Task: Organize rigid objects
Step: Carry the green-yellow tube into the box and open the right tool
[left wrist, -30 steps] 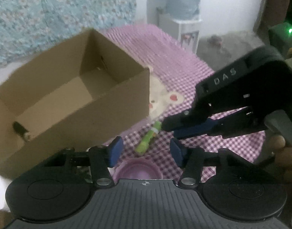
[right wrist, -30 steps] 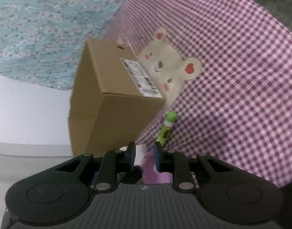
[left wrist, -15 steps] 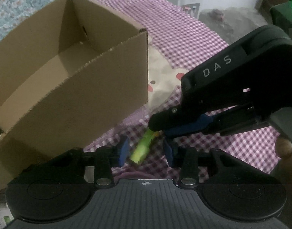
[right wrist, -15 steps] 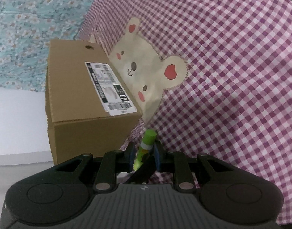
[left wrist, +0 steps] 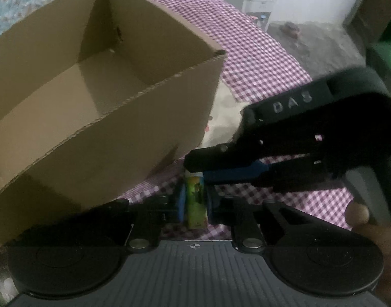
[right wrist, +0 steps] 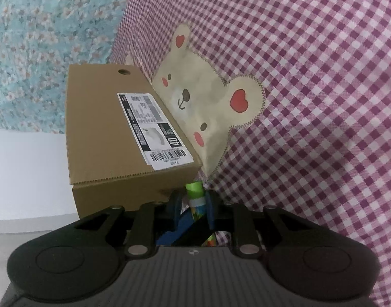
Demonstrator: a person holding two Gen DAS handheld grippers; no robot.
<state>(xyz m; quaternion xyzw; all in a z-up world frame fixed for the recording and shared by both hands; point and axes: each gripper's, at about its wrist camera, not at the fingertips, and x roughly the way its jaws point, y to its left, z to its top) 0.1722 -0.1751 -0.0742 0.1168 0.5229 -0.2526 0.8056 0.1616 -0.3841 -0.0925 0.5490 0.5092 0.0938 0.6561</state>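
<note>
Purple-white gingham cloth w/ bear patch on surface; floral fabric behind, white cabinet far back. 1 open cardboard box, 1 green glue stick beside box corner. L gripper jaws just closed, pinching stick; R gripper pads nipping its cap end

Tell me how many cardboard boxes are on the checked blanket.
1. The open cardboard box sits on the checked blanket, beside the bear patch, with the green tube at its near corner. Others may lie out of view.
</note>
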